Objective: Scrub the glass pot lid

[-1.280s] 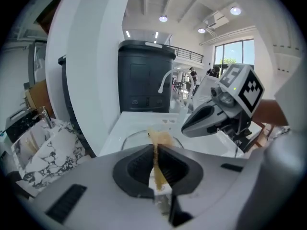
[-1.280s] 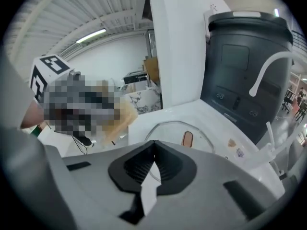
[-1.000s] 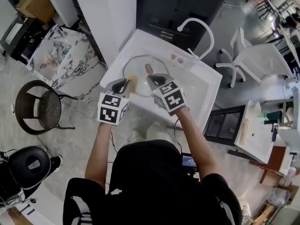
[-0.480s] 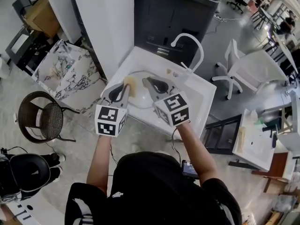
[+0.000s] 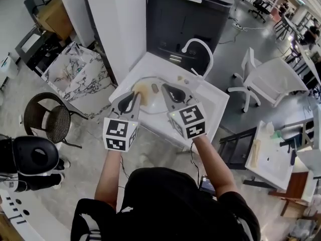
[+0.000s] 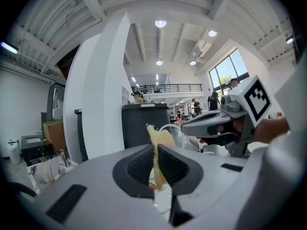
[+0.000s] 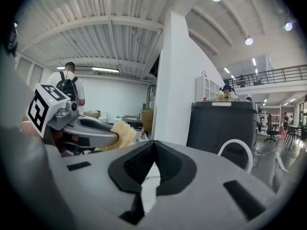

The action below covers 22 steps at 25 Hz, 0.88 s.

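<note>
The glass pot lid (image 5: 148,107) lies in the white sink (image 5: 213,102), its brown knob (image 5: 154,88) showing between my two grippers. My left gripper (image 5: 134,95) hangs above the lid's left side, shut on a yellow sponge (image 5: 142,95); the sponge (image 6: 159,137) sticks up between the closed jaws (image 6: 155,148). My right gripper (image 5: 167,89) hangs above the lid's right side, shut with nothing between its jaws (image 7: 154,145). Both point nearly level, away from the lid, so the gripper views show the room. Each gripper sees the other: the right one (image 6: 213,127), the left one with its sponge (image 7: 120,133).
A curved white faucet (image 5: 200,46) rises at the sink's back edge, with a black cabinet (image 5: 190,14) behind it. A marble-topped table (image 5: 75,72) and a round dark chair (image 5: 47,119) stand to the left, a white chair (image 5: 266,79) to the right.
Both grippers have risen out of the sink and tipped up toward level, the left one still carrying the sponge. The lid has stayed in the basin.
</note>
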### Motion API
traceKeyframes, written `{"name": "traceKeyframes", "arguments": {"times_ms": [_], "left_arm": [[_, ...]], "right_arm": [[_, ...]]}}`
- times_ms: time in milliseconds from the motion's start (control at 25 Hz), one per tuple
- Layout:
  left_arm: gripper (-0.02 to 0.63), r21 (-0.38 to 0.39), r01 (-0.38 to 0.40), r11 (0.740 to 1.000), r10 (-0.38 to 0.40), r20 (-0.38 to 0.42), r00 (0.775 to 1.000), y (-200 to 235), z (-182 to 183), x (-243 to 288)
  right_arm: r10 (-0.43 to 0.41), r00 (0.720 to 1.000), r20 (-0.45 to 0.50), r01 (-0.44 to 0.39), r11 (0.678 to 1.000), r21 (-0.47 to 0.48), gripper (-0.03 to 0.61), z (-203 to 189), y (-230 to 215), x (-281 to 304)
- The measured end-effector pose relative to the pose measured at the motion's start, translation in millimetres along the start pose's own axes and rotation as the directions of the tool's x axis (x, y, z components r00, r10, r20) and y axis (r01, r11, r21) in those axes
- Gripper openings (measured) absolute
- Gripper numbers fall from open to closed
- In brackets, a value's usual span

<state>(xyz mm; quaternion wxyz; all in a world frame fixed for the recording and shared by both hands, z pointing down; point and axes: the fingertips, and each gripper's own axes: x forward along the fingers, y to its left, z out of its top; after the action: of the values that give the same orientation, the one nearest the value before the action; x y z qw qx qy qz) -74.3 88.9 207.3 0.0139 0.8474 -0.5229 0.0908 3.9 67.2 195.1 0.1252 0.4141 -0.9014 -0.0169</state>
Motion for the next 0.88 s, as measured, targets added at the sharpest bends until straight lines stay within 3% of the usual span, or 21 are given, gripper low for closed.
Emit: {"name": "traceKeyframes", "arguments": {"times_ms": [360, 880], "left_arm": [[0.017, 0.044, -0.074, 0.996, 0.071, 0.065, 0.995, -32.0, 21.2, -38.9], [0.017, 0.058, -0.115, 0.992, 0.110, 0.094, 0.989, -67.6, 28.4, -86.0]], "right_arm": [[-0.006, 0.994, 0.109, 0.006, 1.000, 0.000, -0.003, 18.1, 7.4, -53.3], [0.000, 0.989, 0.145, 0.001, 1.000, -0.005, -0.003, 19.3, 29.5, -106.1]]}}
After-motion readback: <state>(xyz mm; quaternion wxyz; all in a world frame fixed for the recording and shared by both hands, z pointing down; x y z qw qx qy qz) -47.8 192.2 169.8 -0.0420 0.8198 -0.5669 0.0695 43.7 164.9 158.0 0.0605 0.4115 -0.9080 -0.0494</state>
